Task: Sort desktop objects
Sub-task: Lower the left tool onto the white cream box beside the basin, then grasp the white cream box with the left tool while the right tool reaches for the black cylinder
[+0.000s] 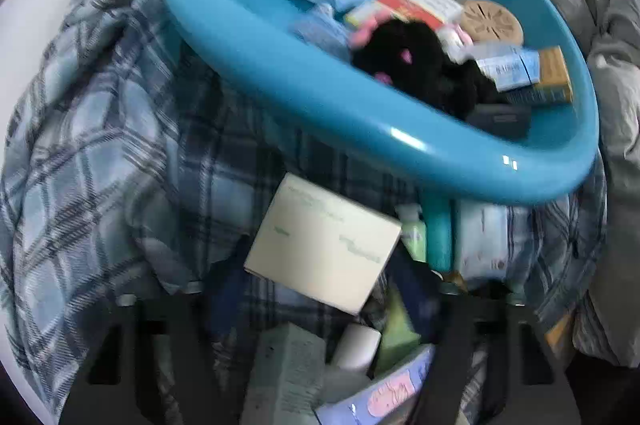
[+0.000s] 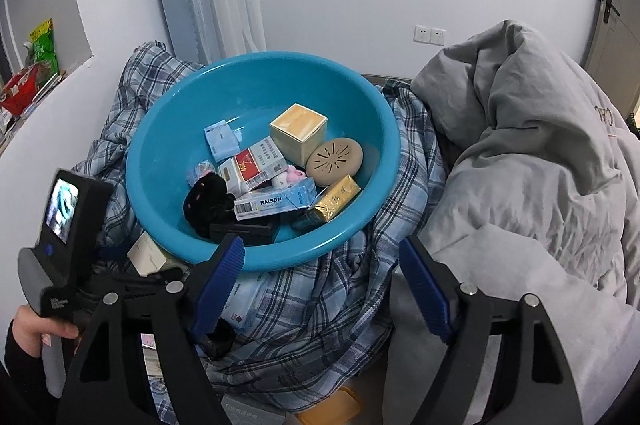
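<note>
The flat cream cardboard box (image 1: 324,245) lies on the blue plaid cloth (image 1: 92,129) just below the round blue plastic basin (image 1: 256,61). The left tongs (image 1: 296,357) hang half-open above it, gripping nothing: a pick-up step. Next, close squarely on the box's edges. The right tongs (image 2: 320,289) stand wide and empty.

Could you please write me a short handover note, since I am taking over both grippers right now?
Left gripper: open, pointing steeply down over a cream box on the plaid cloth; nothing gripped.
Right gripper: open and empty, at the near rim of the blue basin.
Done: the basin already holds several boxes, a round tan disc, a gold packet and a black scrunchie.
Left: the cream box and the other small items lying on the cloth below the basin; that view is blurred.
</note>
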Demonstrator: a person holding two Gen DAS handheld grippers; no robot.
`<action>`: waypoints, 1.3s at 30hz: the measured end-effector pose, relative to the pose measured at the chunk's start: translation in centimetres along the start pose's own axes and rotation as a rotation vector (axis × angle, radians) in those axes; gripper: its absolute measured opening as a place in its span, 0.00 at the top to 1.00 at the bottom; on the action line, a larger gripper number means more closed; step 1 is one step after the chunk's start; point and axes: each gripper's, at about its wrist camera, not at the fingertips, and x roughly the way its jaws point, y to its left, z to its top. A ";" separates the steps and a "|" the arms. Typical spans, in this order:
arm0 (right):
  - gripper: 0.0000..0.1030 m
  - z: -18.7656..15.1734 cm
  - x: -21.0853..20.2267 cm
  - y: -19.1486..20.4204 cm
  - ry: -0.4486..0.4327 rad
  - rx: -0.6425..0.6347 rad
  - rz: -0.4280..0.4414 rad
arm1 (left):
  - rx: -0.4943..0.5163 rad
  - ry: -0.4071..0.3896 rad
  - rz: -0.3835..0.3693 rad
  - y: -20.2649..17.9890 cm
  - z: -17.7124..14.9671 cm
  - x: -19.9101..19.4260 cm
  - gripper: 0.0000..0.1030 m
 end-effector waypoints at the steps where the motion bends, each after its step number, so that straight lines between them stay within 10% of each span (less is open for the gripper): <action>1: 0.23 0.0 0.0 0.0 0.001 -0.001 0.000 | 0.010 0.007 0.003 -0.1 -0.1 0.0 0.40; 24: 0.23 -0.2 0.6 -0.5 0.027 -0.003 0.001 | -0.085 -0.067 -0.091 1.8 1.3 0.7 0.24; 27: 0.23 -0.1 0.6 -0.6 0.027 -0.002 0.002 | -0.109 -0.104 -0.106 2.3 1.4 0.1 0.46; 39: 0.23 -1.0 2.4 0.5 0.119 -0.045 0.062 | -0.036 -0.128 -0.011 1.5 0.9 -3.0 0.47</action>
